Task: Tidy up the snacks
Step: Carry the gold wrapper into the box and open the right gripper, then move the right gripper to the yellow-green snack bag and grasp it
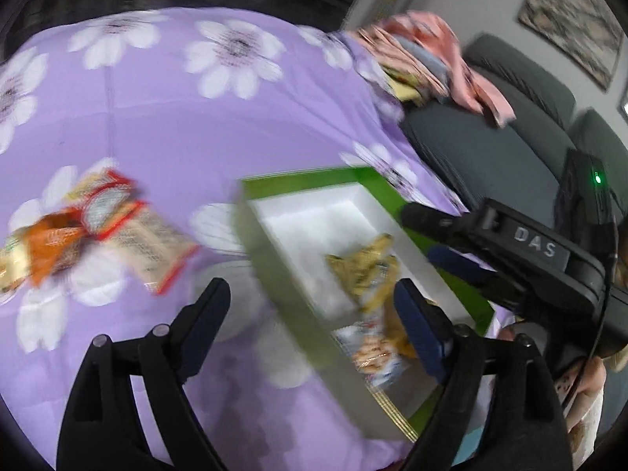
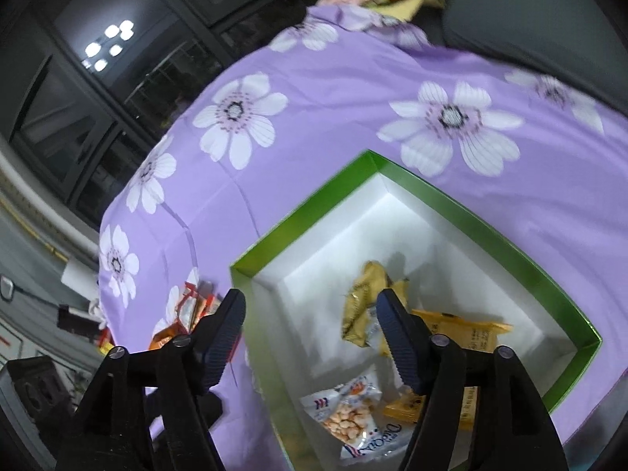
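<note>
Overhead, both the left hand-held gripper [image 1: 314, 306] and right hand-held gripper [image 2: 310, 322] gape wide, holding nothing; several snack packets [image 2: 349, 420] lie inside the green box [image 2: 490, 216], others [image 1: 98, 231] on the purple floral cloth [image 1: 188, 125] beside it.

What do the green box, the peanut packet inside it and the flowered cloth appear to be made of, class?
Green box: probably cardboard, with thin, crisply folded walls, glossy green outside, matte white inside. Peanut packet: thin plastic film, shiny and crinkled, partly clear so the nuts show. Flowered cloth: woven fabric, matte, with soft creases.
</note>
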`<state>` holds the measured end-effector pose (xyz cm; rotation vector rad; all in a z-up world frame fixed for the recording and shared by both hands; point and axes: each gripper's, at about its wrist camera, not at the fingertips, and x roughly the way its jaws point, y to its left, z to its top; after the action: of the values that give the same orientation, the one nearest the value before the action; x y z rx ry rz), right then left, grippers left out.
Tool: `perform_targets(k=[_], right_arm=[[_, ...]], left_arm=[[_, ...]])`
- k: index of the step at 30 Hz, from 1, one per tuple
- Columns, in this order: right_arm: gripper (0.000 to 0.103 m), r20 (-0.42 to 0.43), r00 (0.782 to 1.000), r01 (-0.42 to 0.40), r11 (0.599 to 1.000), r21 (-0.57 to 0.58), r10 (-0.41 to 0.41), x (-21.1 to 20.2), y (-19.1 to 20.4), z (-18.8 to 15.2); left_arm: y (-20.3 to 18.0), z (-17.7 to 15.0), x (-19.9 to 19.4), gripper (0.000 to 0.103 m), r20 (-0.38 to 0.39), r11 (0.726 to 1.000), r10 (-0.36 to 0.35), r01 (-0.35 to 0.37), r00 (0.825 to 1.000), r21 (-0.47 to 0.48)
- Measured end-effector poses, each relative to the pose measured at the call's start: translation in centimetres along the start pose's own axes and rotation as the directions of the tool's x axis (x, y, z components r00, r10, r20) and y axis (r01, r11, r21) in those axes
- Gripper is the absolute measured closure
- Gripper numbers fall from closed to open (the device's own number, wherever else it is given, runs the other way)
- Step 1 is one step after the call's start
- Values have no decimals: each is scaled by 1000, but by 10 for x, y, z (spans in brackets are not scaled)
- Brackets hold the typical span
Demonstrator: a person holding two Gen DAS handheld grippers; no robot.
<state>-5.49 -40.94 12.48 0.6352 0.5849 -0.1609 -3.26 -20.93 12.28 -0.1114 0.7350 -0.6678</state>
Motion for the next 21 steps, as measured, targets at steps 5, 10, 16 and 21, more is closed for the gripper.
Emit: perform_targets(k=[5, 10, 16, 21], right_arm=[[20, 57, 998, 11, 994, -105, -5, -4, 30, -7], [18, 76, 997, 37, 977, -208, -21, 0, 61, -19], [17, 97, 995, 60, 943, -328, -29, 11, 97, -39], [17, 86, 995, 75, 902, -426, -42, 28, 124, -62]], left_arm=[[46, -6, -36, 14, 33, 991, 119, -117, 992, -71], [90, -18, -76, 1, 77, 968, 230, -220, 970, -116], [147, -36, -102, 1, 120, 917, 358, -324, 926, -234], [190, -49, -104, 1, 77, 856, 436, -386, 897, -344]])
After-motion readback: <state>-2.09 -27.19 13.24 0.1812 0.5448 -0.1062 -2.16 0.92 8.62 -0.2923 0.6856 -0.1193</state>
